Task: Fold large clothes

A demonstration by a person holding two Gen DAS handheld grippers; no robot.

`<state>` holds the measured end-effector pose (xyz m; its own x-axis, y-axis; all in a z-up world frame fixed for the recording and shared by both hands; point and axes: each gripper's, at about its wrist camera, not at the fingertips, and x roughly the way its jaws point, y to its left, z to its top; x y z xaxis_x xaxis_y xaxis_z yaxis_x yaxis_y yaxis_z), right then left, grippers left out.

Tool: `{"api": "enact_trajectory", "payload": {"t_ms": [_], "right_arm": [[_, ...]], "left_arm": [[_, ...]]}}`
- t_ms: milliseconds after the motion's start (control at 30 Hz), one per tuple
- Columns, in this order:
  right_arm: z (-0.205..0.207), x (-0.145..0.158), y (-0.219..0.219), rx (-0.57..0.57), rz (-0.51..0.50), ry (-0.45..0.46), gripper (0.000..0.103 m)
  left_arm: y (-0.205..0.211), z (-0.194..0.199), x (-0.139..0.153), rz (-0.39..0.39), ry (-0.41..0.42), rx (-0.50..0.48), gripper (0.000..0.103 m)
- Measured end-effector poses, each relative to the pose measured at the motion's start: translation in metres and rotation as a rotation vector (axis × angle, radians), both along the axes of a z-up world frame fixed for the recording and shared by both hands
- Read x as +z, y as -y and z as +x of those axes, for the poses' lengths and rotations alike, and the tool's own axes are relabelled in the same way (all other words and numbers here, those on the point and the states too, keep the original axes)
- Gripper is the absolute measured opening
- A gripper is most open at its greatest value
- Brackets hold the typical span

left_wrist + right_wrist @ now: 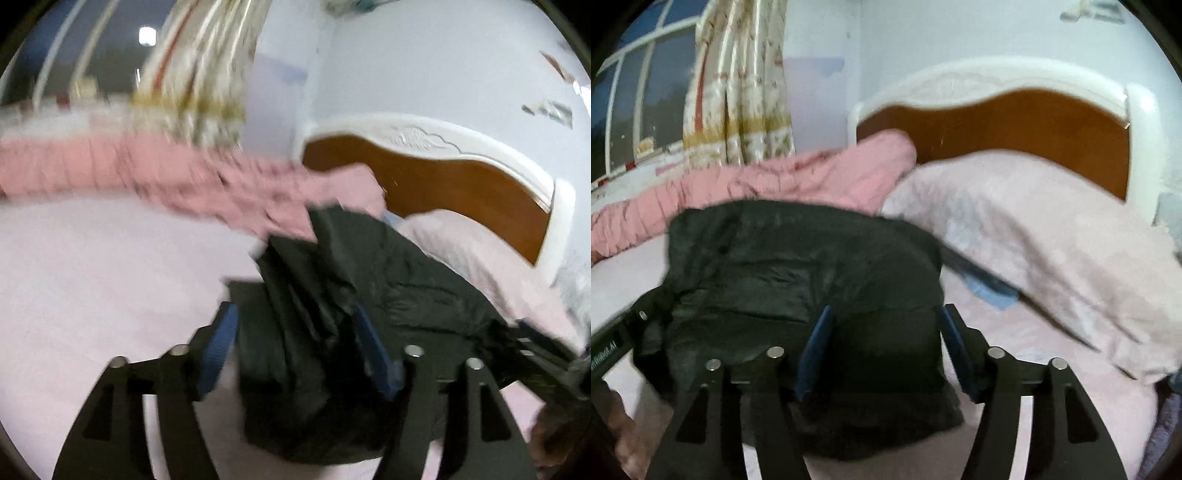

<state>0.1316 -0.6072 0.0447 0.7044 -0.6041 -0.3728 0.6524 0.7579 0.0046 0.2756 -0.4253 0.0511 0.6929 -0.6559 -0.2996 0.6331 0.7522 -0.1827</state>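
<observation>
A black puffer jacket (369, 266) lies bunched on the pale pink bed sheet (92, 277). My left gripper (297, 350) is open, its blue pads standing wide on either side of the jacket's near fold. In the right wrist view the same jacket (798, 258) lies folded into a thick dark bundle. My right gripper (884, 347) is open too, straddling the bundle's right near part with its right pad at the jacket's edge. Both views are blurred, and the jacket's underside is hidden.
A pink quilt (798, 177) is heaped along the far left of the bed, with a pale pink pillow (1034, 236) against the brown and white headboard (997, 122). A blue cloth scrap (991, 291) lies beneath the pillow's edge. A curtain (738, 92) and window (635, 92) stand behind.
</observation>
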Motion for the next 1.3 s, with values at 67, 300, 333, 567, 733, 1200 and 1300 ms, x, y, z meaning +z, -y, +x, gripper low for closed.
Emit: {"api": "enact_trajectory", "payload": {"t_ms": [67,300,333,567,733,1200,1300], "right_arm": [[-0.02,0.01,-0.019,0.015,-0.039,0.048,0.08],[-0.061,0.033,-0.097,0.1,-0.056,0.104,0.089],[-0.067,0.036,-0.11,0.122,-0.056,0.113,0.091],[-0.097,0.045,-0.182,0.213,-0.084,0.167,0.103],[-0.103,0.021,-0.207,0.215,-0.048,0.16,0.103],[-0.094,-0.006,-0.224,0.144,-0.163,0.109,0.103],[-0.093,-0.006,-0.223,0.152,-0.159,0.108,0.103]], "left_arm": [[-0.019,-0.017,0.008,0.024,0.075,0.033,0.079],[-0.117,-0.072,0.024,0.084,0.213,0.082,0.094],[-0.131,-0.079,0.026,0.078,0.222,0.094,0.098],[-0.202,-0.133,0.023,0.096,0.309,0.177,0.103],[-0.212,-0.132,-0.009,0.094,0.288,0.204,0.103],[-0.211,-0.131,-0.014,0.085,0.279,0.193,0.103],[-0.212,-0.13,-0.012,0.081,0.271,0.2,0.103]]}}
